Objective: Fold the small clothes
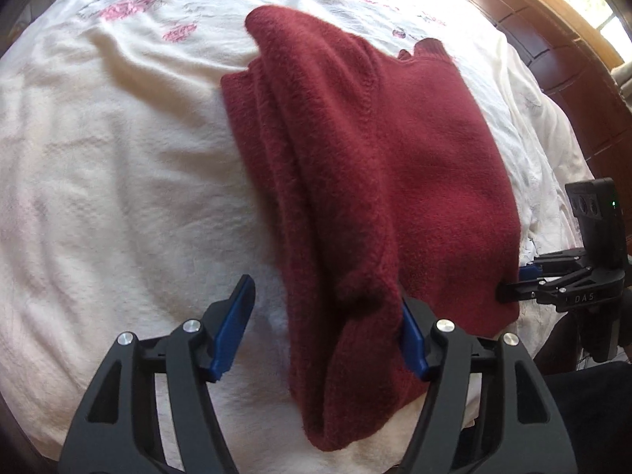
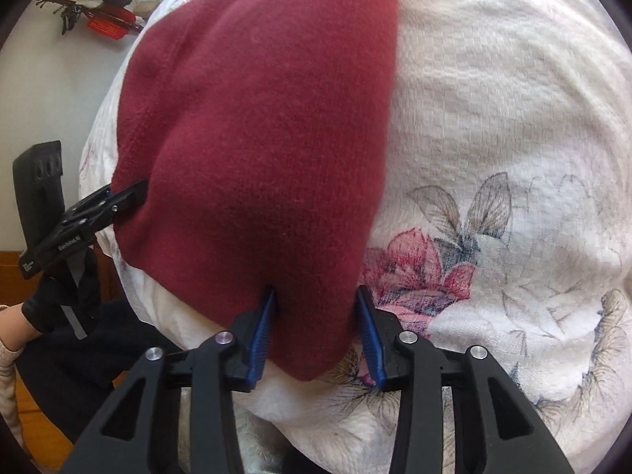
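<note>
A dark red knit sweater [image 1: 375, 158] lies partly folded on a white flowered bedsheet [image 1: 118, 158]; its long folded edge runs toward me. My left gripper [image 1: 324, 331] is wide open, and the near end of that fold lies between its fingers, against the right blue pad [image 1: 412, 339]. In the right wrist view the sweater [image 2: 256, 118] fills the left half. My right gripper [image 2: 316, 335] is open about halfway and straddles the sweater's near corner, so the cloth fills the gap between its pads. Each gripper shows at the sweater's hem in the other's view: the right gripper [image 1: 517, 282] and the left gripper [image 2: 126, 197].
A dark wooden headboard [image 1: 553, 47] stands at the far right of the bed, under a bright window. Black and red items [image 2: 102, 19] lie on the pale floor past the bed's left edge. A person's sleeve [image 2: 12, 335] and dark clothing [image 2: 79, 355] are by the near edge.
</note>
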Action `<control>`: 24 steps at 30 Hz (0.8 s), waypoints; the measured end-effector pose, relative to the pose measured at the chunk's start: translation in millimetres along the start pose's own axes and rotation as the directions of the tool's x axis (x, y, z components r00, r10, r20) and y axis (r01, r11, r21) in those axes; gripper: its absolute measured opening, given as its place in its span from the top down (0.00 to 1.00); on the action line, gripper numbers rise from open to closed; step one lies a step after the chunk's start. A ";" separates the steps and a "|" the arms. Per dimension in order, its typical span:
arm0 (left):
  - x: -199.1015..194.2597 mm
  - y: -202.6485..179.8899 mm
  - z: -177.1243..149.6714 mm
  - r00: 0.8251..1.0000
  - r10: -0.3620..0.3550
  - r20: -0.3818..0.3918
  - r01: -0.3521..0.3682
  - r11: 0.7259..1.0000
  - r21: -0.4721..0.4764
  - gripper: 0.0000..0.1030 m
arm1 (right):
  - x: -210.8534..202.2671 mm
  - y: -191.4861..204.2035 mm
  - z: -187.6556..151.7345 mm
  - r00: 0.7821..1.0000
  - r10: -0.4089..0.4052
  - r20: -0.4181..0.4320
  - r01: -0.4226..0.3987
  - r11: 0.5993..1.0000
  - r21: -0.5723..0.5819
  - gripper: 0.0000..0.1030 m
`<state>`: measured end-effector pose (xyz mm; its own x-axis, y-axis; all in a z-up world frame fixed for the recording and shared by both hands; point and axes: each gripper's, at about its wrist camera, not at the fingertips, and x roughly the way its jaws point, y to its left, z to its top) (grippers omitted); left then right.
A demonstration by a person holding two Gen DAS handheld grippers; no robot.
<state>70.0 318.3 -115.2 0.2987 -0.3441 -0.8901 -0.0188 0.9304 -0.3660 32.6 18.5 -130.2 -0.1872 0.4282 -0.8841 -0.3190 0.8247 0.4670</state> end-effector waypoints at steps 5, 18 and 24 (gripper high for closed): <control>-14.3 -6.3 8.0 1.000 0.027 0.002 -0.027 1.000 0.010 0.31 | -15.6 6.3 1.2 0.999 -0.046 0.024 0.047 0.998 -0.034 0.50; -129.7 -51.6 -3.5 0.967 0.211 0.141 -0.205 0.977 -0.057 0.21 | -128.0 79.7 -33.3 0.875 -0.318 0.365 0.347 0.938 -0.013 0.07; -151.5 -61.5 -30.9 0.948 0.269 0.172 -0.258 0.963 -0.083 0.17 | -133.8 112.6 -66.4 0.821 -0.376 0.429 0.411 0.912 0.013 0.04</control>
<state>-3.6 309.3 33.8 0.4422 -0.0545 -0.8952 -0.1744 0.9739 -0.1455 -39.9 29.6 41.8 0.3652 0.2003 -0.9091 -0.3561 0.9324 0.0624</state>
